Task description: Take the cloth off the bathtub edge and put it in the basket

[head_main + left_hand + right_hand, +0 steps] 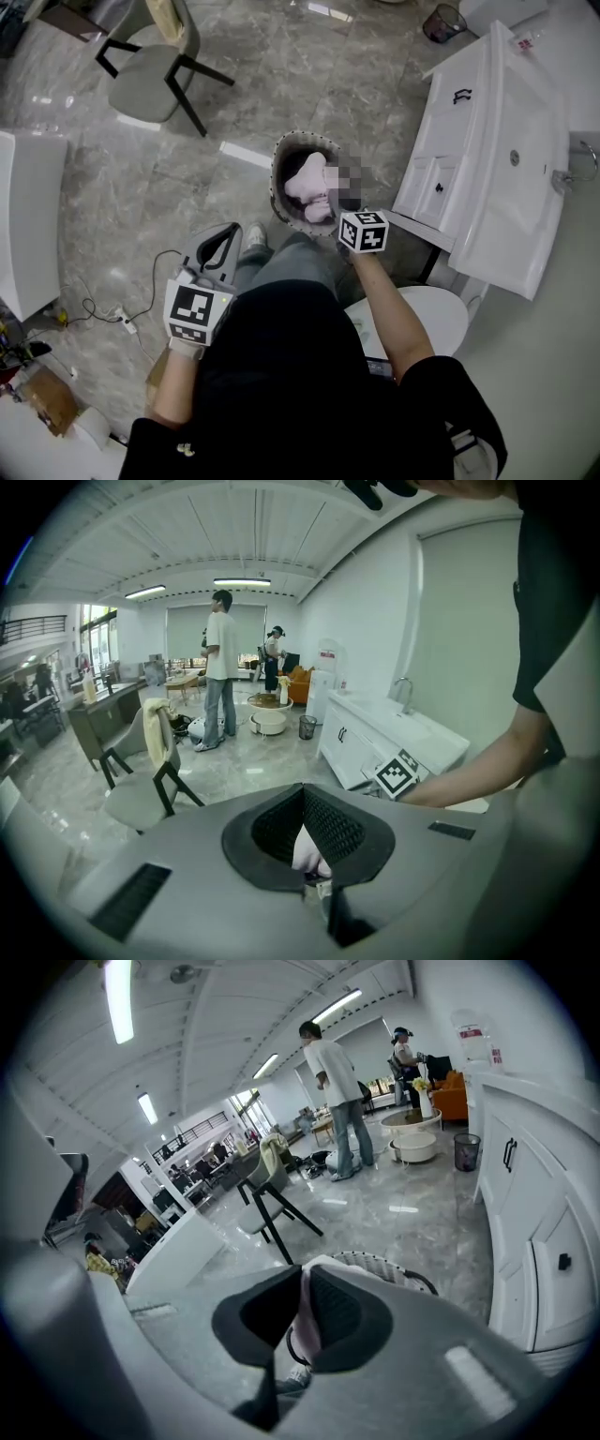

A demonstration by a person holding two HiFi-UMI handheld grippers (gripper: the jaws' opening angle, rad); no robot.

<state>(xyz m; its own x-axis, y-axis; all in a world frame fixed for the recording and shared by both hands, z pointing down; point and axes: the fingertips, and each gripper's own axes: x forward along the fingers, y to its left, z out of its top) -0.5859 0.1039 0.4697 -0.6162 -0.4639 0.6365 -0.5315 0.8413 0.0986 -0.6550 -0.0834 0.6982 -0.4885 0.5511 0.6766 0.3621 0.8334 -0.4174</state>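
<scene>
A round woven basket (281, 164) stands on the marble floor in front of my legs. A pale pink cloth (313, 185) hangs into it. My right gripper (305, 1288) is shut on that cloth (307, 1327), just above the basket rim (386, 1265). In the head view only its marker cube (364, 231) shows clearly; a blurred patch covers its tips. My left gripper (232, 232) hangs lower left near my shoe (253, 234), apart from the basket. Its tips (302, 794) meet with no cloth in them; something whitish shows through the gap behind them.
A white vanity with a sink (497, 159) stands close on the right, a toilet (431, 314) beside my right arm. The white bathtub edge (28, 216) is at the left, a chair (150, 70) beyond. A cable (122, 319) lies on the floor. Two people (220, 667) stand far off.
</scene>
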